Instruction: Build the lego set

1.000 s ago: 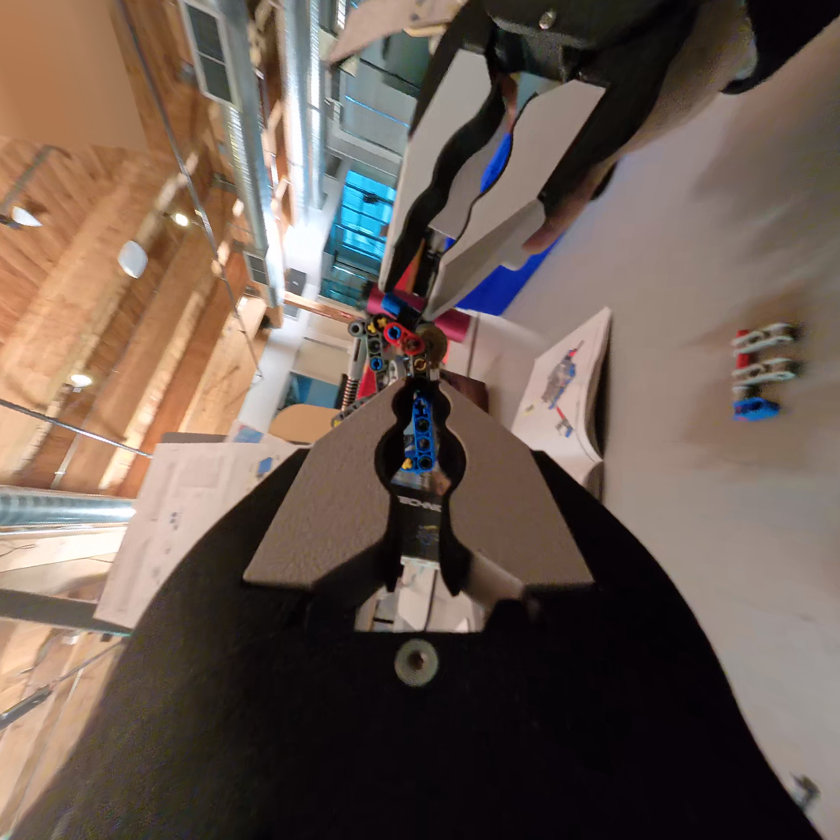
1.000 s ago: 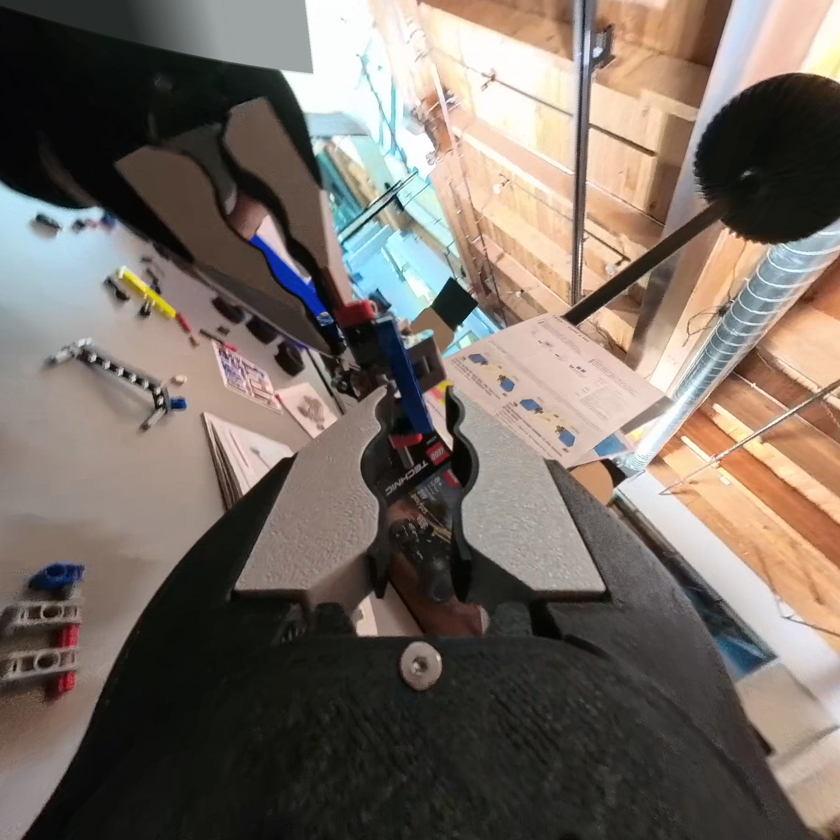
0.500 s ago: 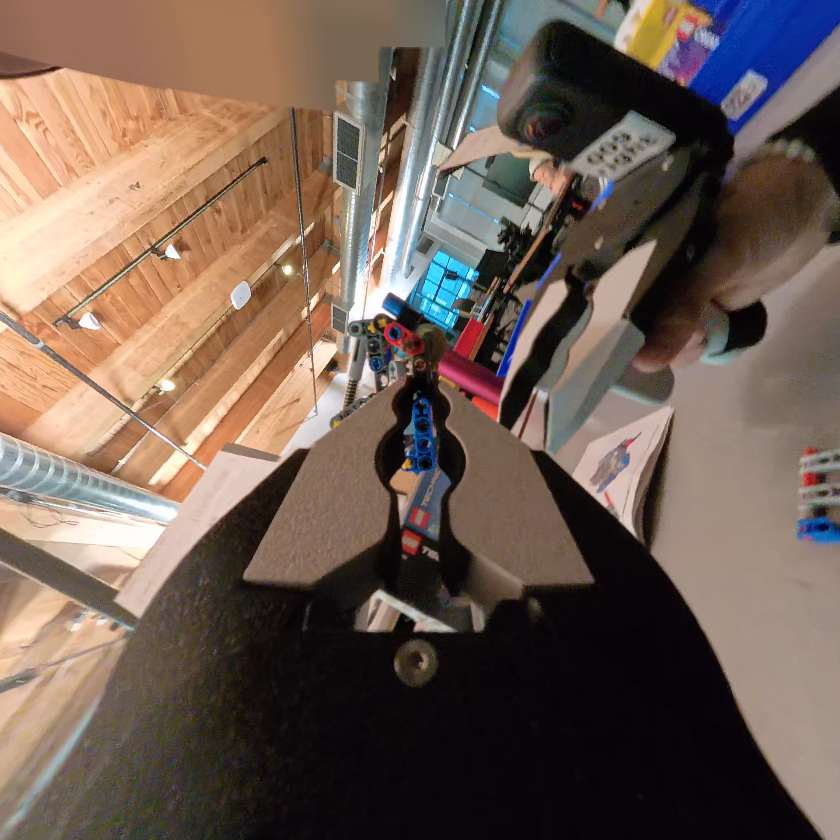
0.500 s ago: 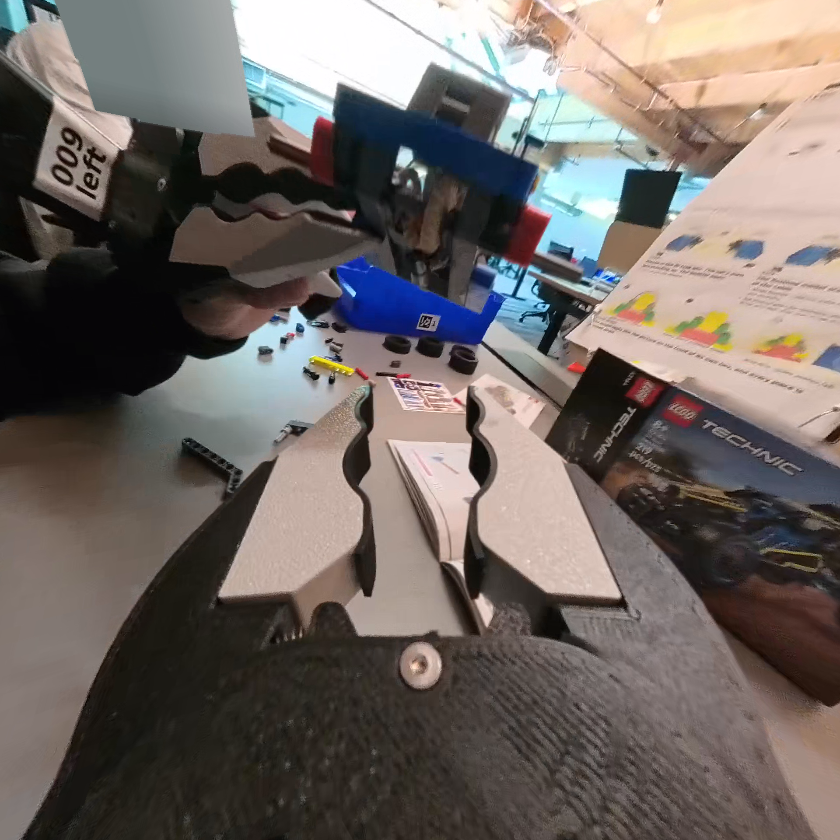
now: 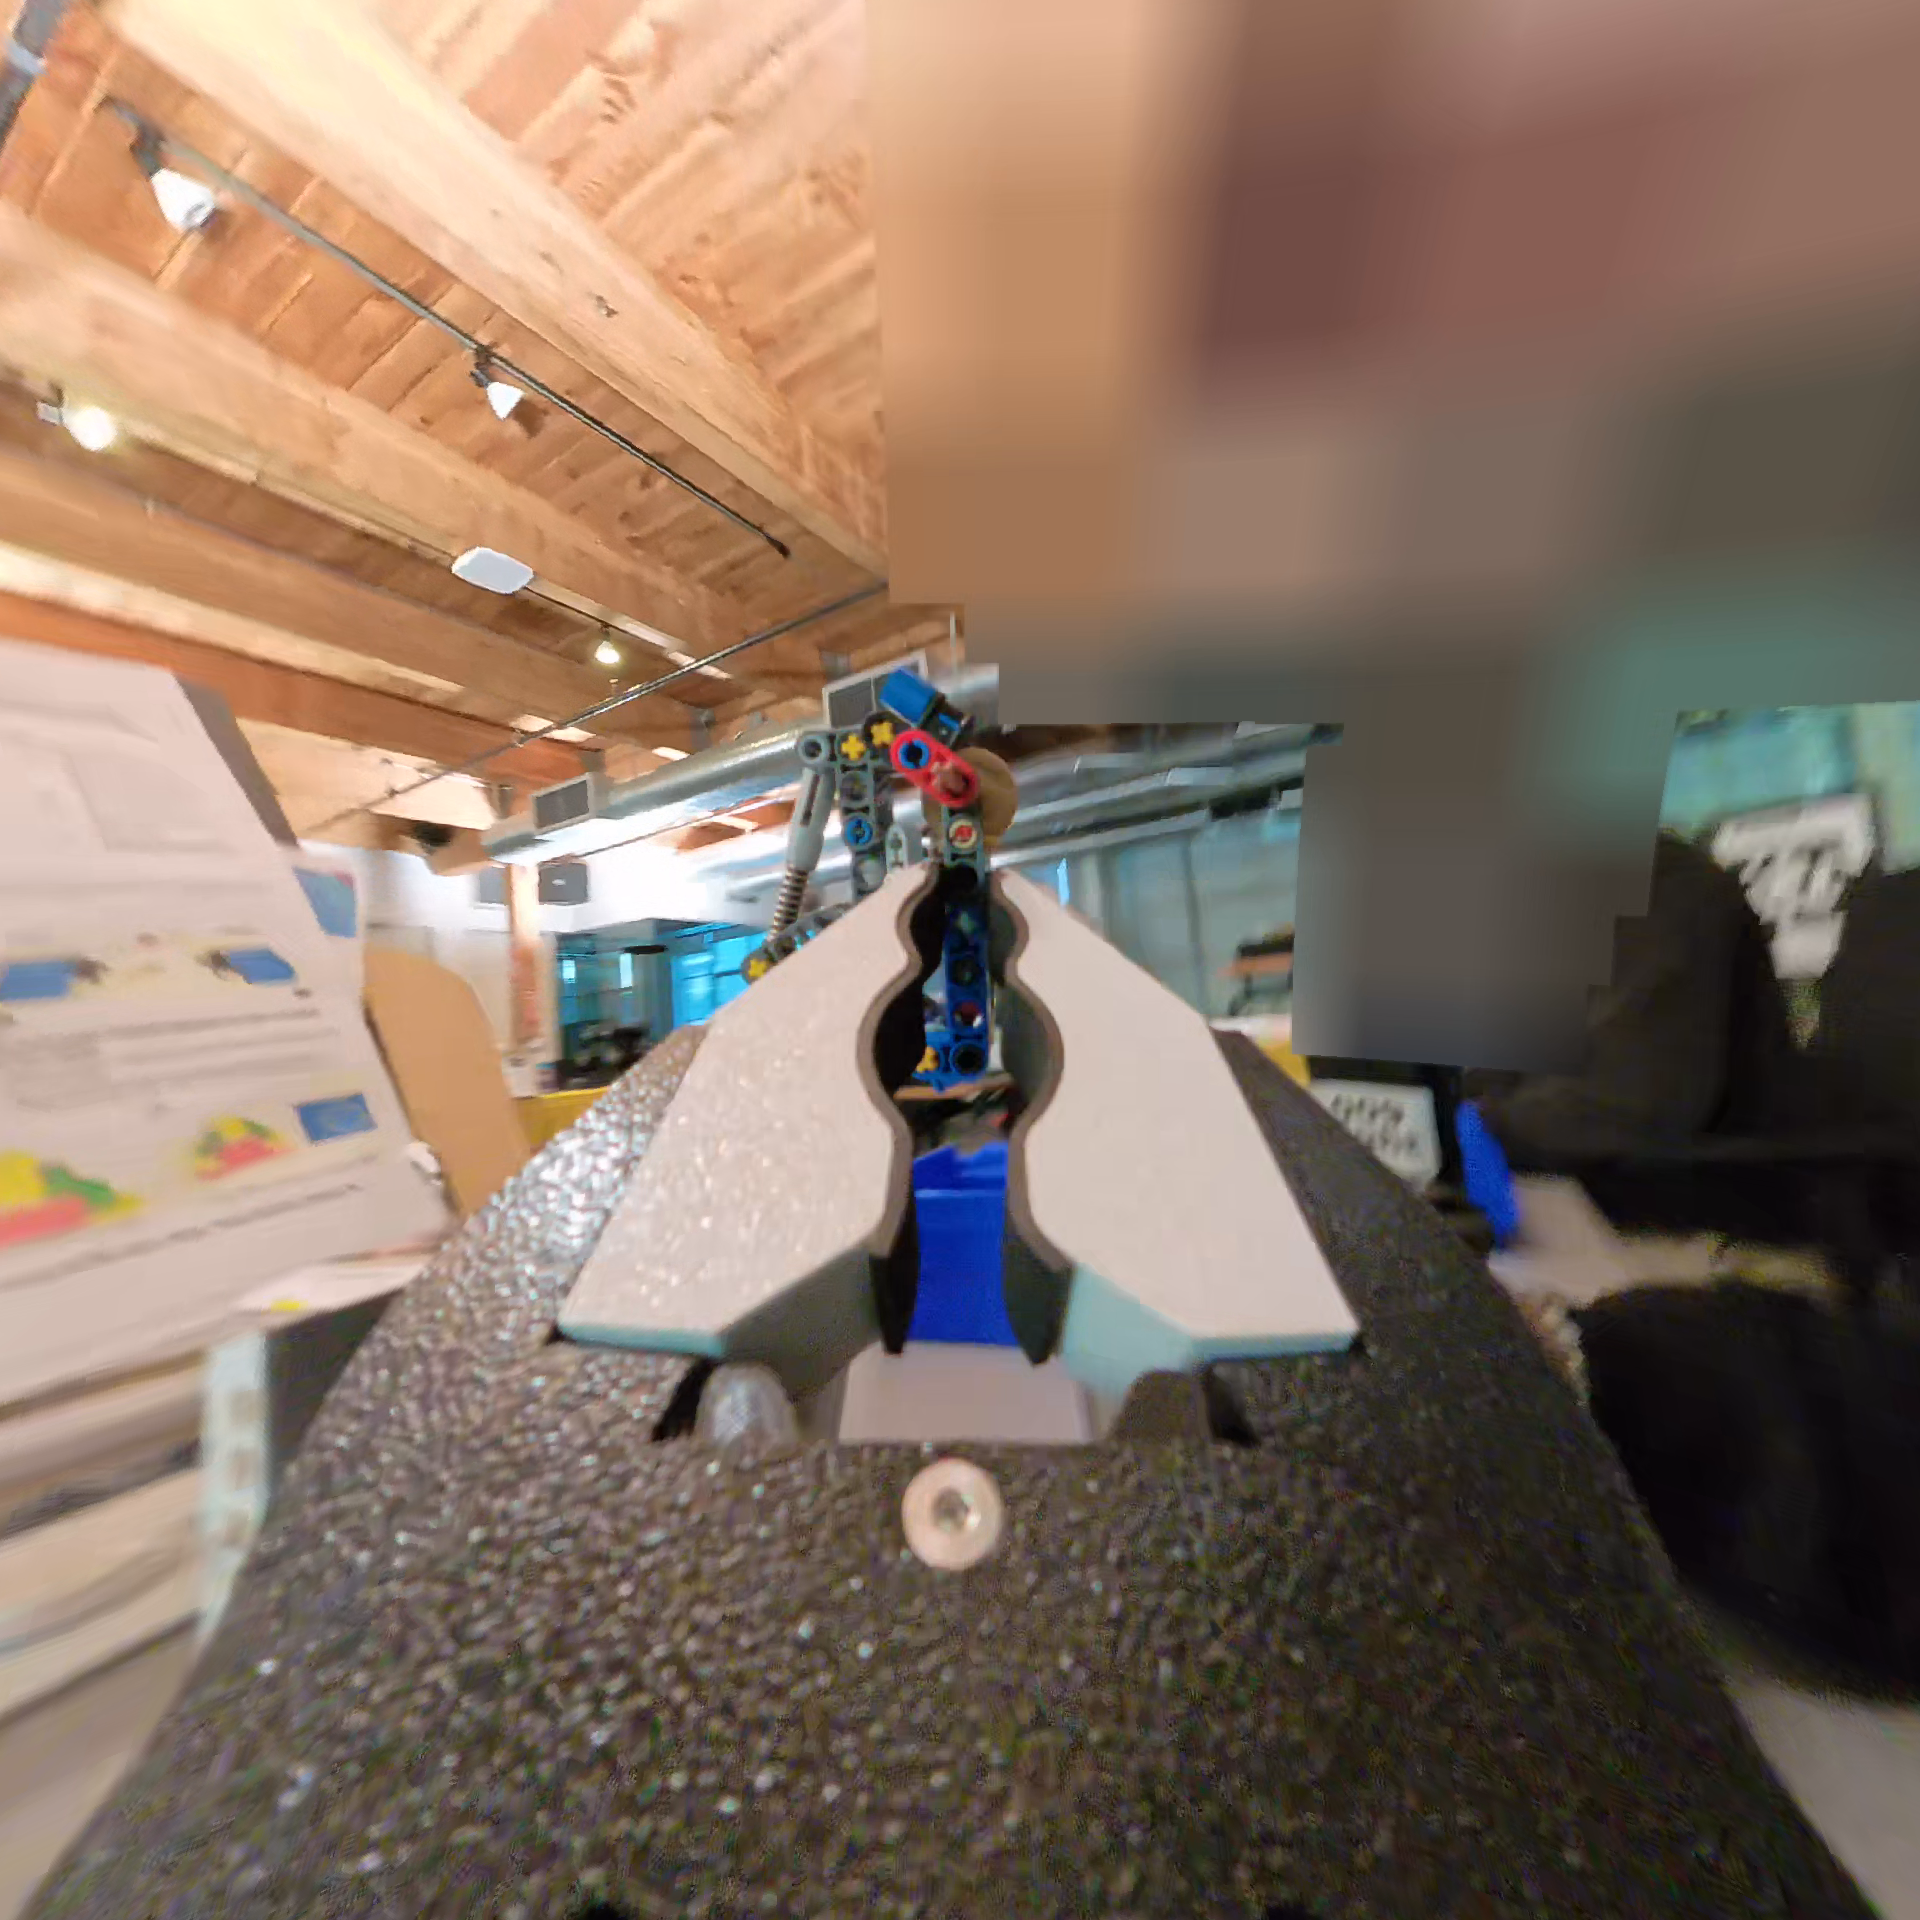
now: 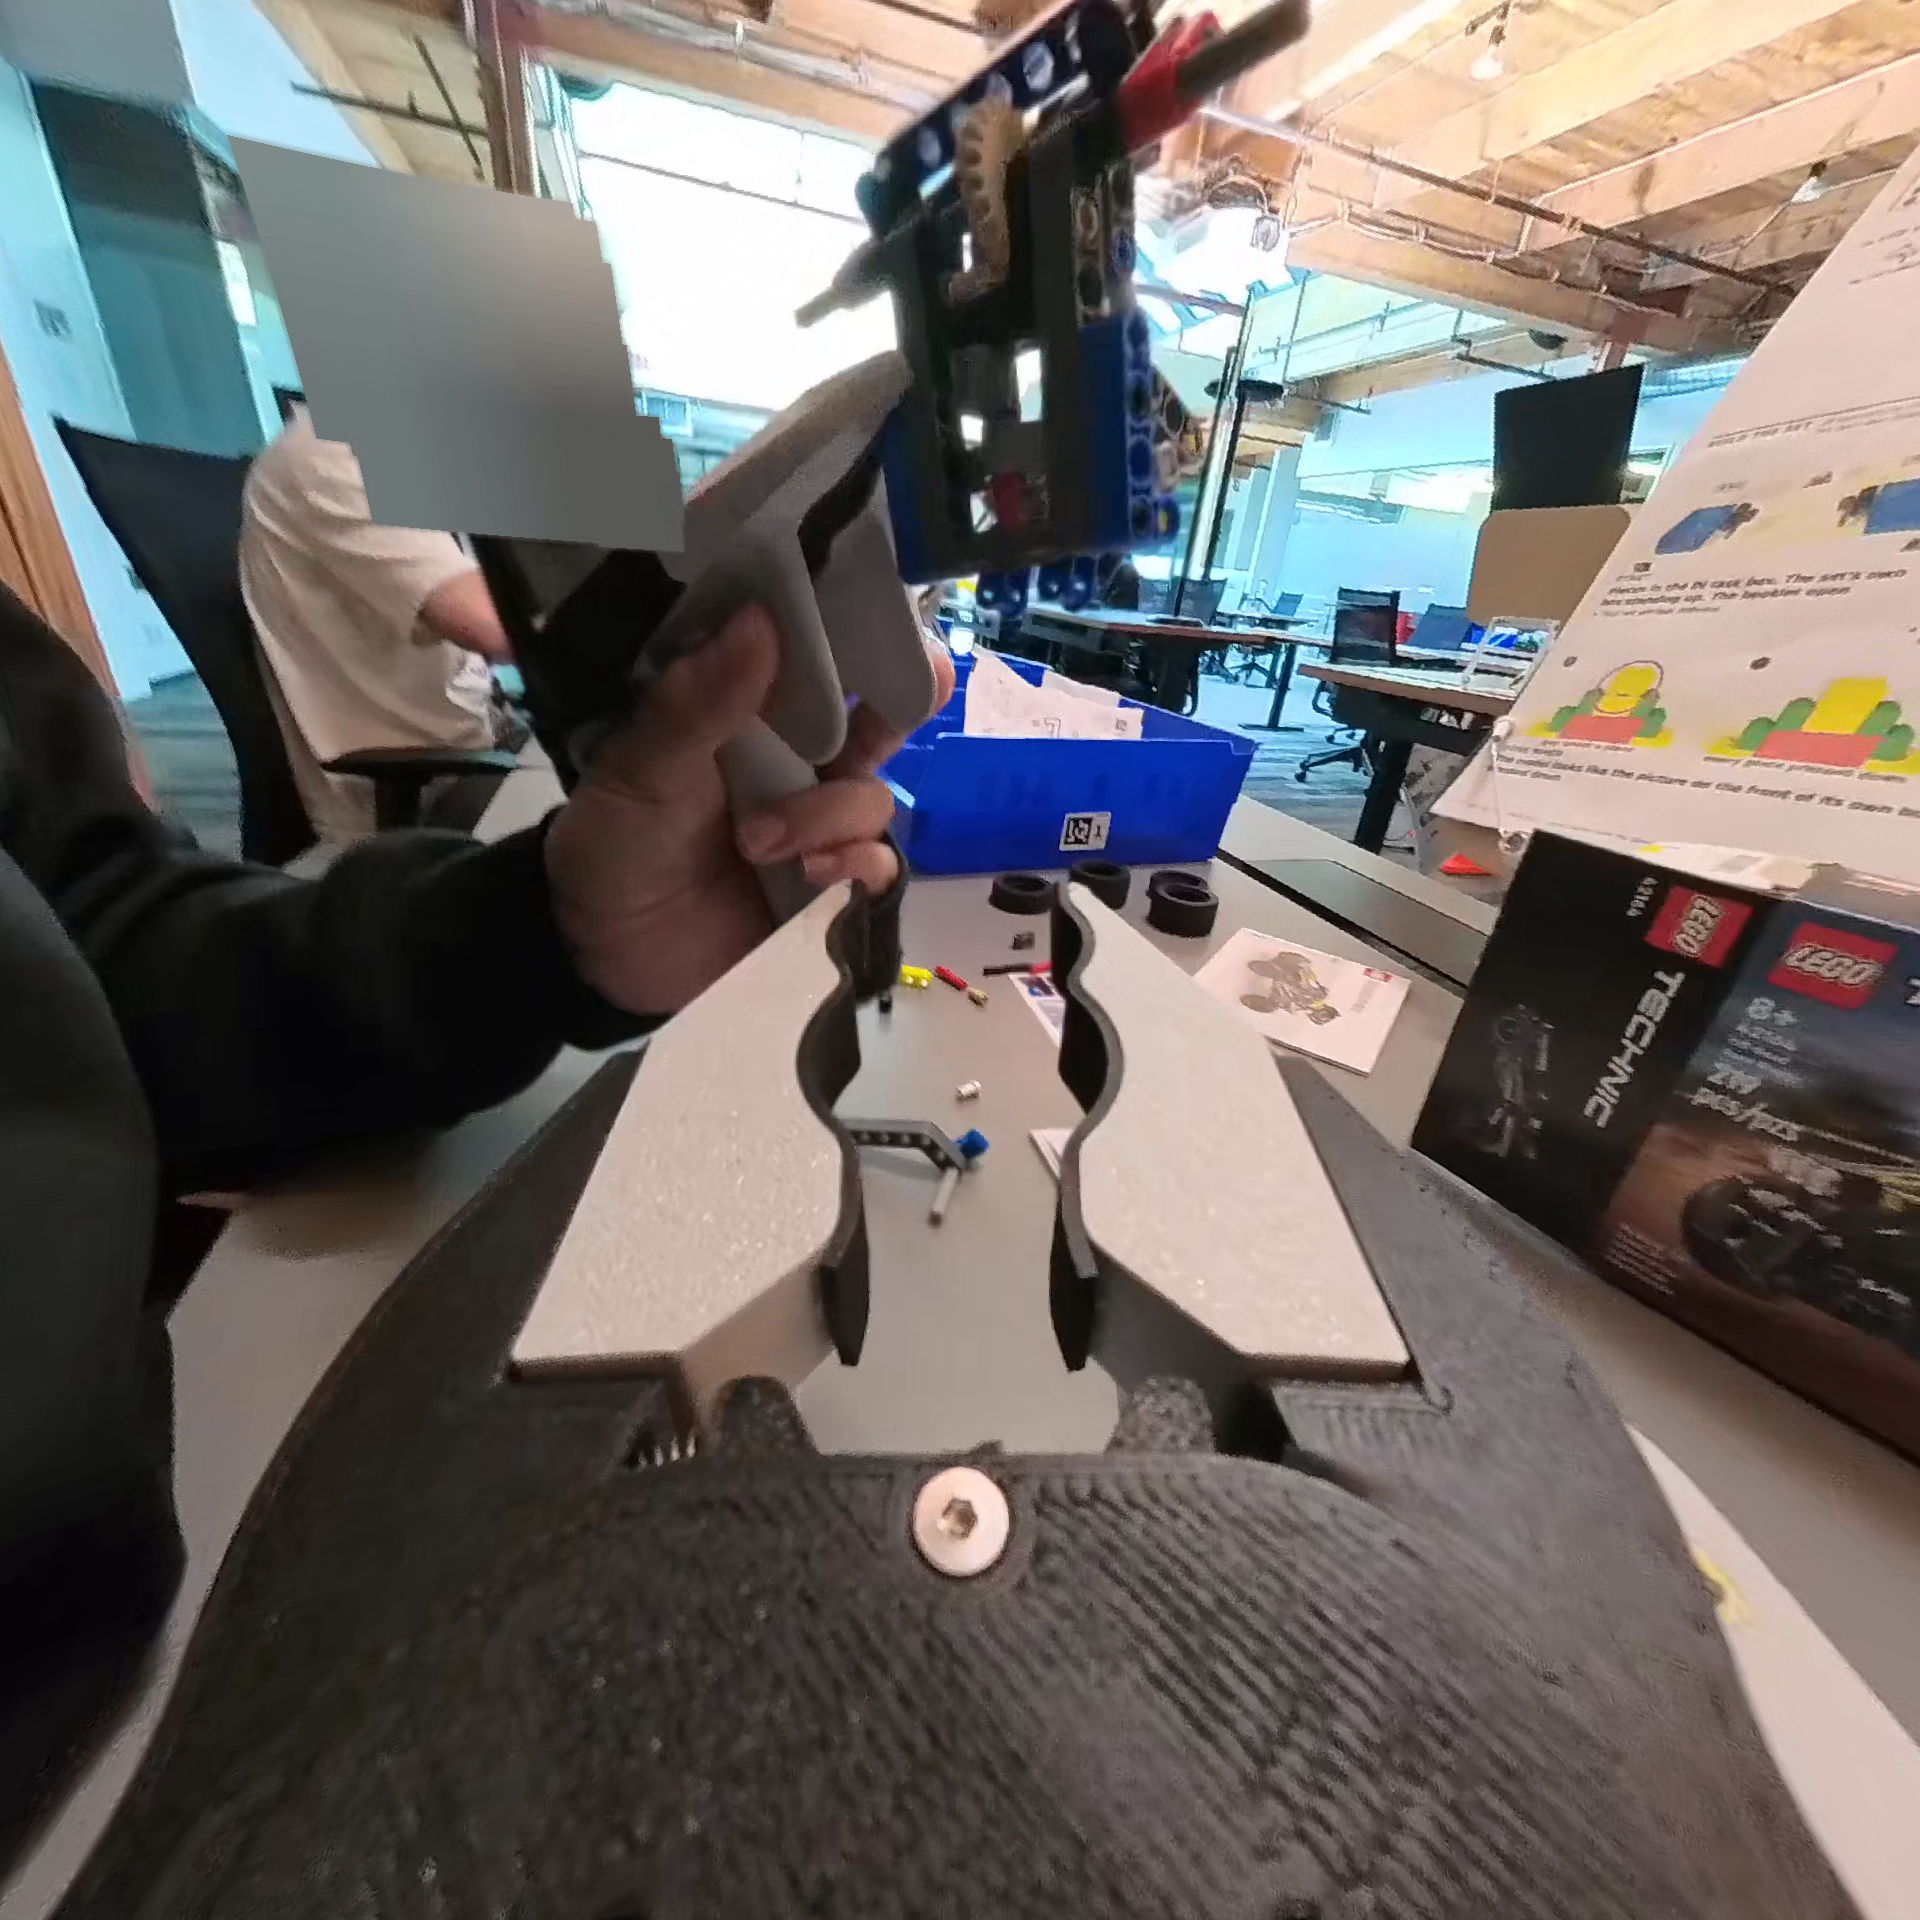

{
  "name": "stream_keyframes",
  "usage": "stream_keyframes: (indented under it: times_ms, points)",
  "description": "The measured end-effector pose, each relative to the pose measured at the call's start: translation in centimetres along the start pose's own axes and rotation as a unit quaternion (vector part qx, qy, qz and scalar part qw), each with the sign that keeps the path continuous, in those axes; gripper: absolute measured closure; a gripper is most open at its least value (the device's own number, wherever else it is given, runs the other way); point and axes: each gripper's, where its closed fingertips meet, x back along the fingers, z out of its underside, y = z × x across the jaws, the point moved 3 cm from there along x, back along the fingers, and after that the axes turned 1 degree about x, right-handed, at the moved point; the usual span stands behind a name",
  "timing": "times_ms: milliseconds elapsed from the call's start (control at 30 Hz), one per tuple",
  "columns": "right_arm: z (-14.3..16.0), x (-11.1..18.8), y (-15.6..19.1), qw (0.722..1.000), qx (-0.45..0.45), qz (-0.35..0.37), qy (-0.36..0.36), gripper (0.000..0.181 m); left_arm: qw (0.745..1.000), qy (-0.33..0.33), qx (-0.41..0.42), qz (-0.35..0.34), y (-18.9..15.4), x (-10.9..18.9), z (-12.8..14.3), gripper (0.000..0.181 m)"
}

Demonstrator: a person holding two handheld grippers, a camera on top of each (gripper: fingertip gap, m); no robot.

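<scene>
While the left gripper (image 5: 958, 883) is pinching a half-built lego model (image 5: 904, 821) between its fingertips, it is holding it up in the air, well above the table (image 6: 312, 1278). From the right wrist view, that model (image 6: 1039, 343) is showing as a black and blue frame with a tan gear and a red piece at the top, sticking up and away from the left gripper's (image 6: 862, 499) grey fingers (image 6: 800, 634), with a hand (image 6: 665, 842) gripping the handle below.

The right gripper (image 6: 956, 914) is hanging over the table with its jaws spread apart and nothing between them. Seen through the gap between its fingers, a black angled beam (image 6: 904, 1138) with a small blue piece on its end is lying on the table. Beyond its tips, little yellow and red pins (image 6: 930, 977) are lying scattered, then three black tyres (image 6: 1101, 888), then a blue bin (image 6: 1070, 800) with papers in it. Off to the right of its right finger, an instruction booklet (image 6: 1299, 997) is lying flat, and the lego box (image 6: 1704, 1091) is standing nearer, just beside the gripper's body.
</scene>
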Motion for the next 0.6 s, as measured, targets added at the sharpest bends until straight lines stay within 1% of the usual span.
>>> stream_keyframes:
  times_ms: [100, 200, 233, 300, 400, 600]
  points:
    - [-0.4, -0.2, -0.2, 0.999, -0.033, 0.004, -0.017, 0.15, 0.992, -0.049, 0.115, -0.01, 1.1, 0.4, -0.1, 0.178]
    - [-0.7, 0.1, -0.9, 0.996, -0.073, 0.017, -0.039, 0.152, 0.978, -0.062, 0.197, -0.021, 1.7, 0.4, 0.6, 0.177]
    - [-0.9, 0.2, -1.1, 0.995, -0.088, 0.02, -0.048, 0.152, 0.973, -0.055, 0.223, -0.03, 1.9, 0.2, 1.1, 0.177]
    - [-1.0, 0.5, -1.8, 0.99, -0.121, 0.028, -0.062, 0.152, 0.96, -0.021, 0.274, -0.058, 2.2, -0.1, 2.5, 0.177]
    - [-0.6, 1.0, -2.8, 0.982, -0.17, 0.043, -0.071, 0.153, 0.943, 0.027, 0.321, -0.084, 2.1, -0.4, 4.4, 0.177]
    - [-0.5, 1.6, -3.9, 0.967, -0.231, 0.05, -0.095, 0.159, 0.919, 0.057, 0.377, -0.096, 1.7, -0.6, 5.9, 0.177]
